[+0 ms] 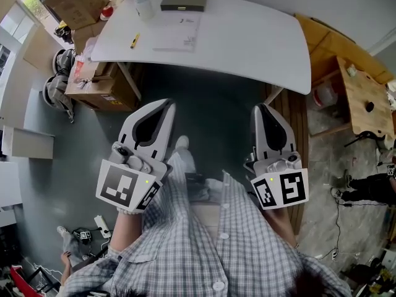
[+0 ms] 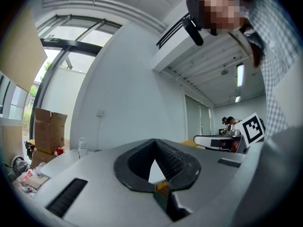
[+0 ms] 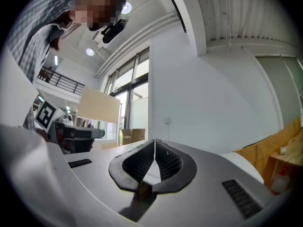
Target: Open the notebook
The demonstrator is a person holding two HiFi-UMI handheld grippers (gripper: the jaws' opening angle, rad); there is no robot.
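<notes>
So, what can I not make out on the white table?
- Dark grey flat thing, far edge of white table: head view, too small to tell notebook from box.
- Print on the white sheet: head view, too small.
- Gripper views: left gripper and right gripper bodies hide both.

The notebook (image 1: 183,0) lies flat and closed on the white tabletop (image 1: 247,42), close to the far edge of it. It is rectangular, with its long side across the head view. The cover is dark, grey-green, and a paler strip along the near side looks like the edge of the pages. Just in front of it lies a white sheet (image 1: 177,32). Nothing touches or holds the notebook
</notes>
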